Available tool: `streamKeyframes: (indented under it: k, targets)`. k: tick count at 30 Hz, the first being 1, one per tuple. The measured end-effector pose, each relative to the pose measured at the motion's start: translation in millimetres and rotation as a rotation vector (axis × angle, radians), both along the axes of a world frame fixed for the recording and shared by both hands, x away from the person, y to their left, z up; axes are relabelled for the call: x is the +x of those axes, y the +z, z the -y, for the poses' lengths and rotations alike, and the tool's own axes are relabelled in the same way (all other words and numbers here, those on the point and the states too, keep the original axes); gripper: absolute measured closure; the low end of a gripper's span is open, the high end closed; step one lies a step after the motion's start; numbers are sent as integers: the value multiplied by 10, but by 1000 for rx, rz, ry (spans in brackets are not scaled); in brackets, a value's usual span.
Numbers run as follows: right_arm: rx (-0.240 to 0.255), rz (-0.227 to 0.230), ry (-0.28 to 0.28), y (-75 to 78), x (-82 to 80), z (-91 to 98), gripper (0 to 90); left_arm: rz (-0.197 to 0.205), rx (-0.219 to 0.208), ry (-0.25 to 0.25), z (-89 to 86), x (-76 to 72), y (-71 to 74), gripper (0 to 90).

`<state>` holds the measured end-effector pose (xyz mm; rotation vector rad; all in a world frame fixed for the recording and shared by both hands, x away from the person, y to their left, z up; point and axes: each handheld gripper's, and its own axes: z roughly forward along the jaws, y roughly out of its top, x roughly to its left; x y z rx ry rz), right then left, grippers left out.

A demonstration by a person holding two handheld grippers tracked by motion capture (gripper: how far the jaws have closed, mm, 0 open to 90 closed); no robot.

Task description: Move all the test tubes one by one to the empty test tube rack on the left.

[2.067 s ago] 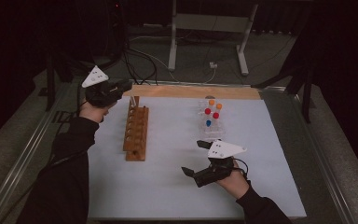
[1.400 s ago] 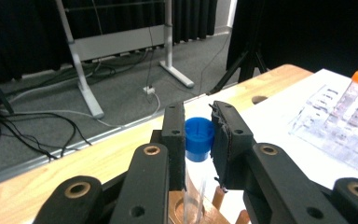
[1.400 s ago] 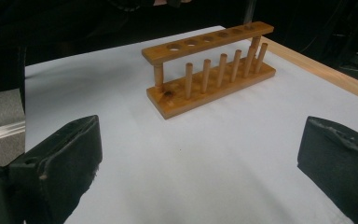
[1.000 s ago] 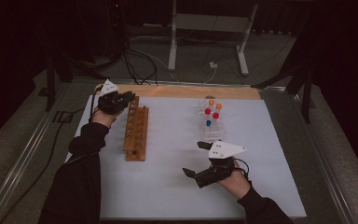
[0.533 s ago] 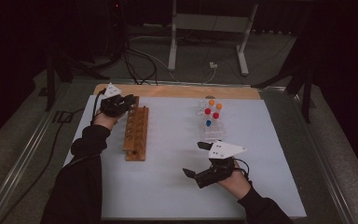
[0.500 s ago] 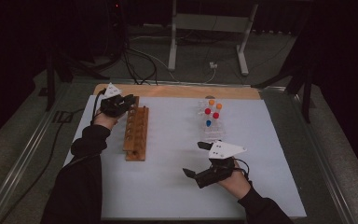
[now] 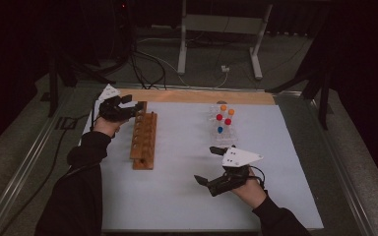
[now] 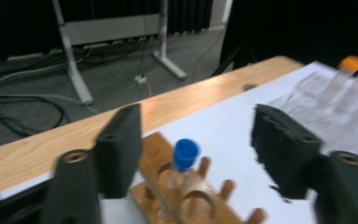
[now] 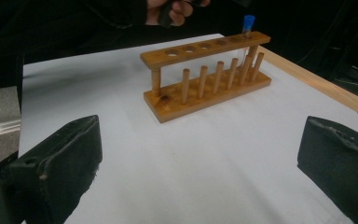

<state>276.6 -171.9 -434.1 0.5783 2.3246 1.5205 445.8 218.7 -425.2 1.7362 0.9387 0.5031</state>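
Rack: one, wooden, holding one blue-capped tube at far end. Both grippers, left and right, released, empty.

Both tongs gape, left tongs extended far, right tongs near.

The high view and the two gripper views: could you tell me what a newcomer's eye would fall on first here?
First, the wooden rack at the white mat's left, one blue-capped tube standing in its far end hole, between the open jaws of the left gripper. Next, the cluster of coloured-capped tubes toward the far right. The right gripper hovers open near the front.
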Motion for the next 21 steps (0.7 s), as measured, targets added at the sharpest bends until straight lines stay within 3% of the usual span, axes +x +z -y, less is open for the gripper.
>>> streamKeyframes:
  k: [2,6,9,14,21]
  targets:
    - [7,3,-20,33,14,30,0,2,-12,-20,-3,-88,54,191]
    - [10,3,-73,99,70,107,0,12,-52,-72,-7,-290,126,97]
    - [15,-3,-115,119,132,171,0,22,-55,-104,18,-463,139,52]
    - [22,-25,-198,114,267,281,0,45,-95,-164,56,-769,112,23]
    - [10,-38,-292,46,442,315,0,46,-89,-247,97,-1106,80,23]
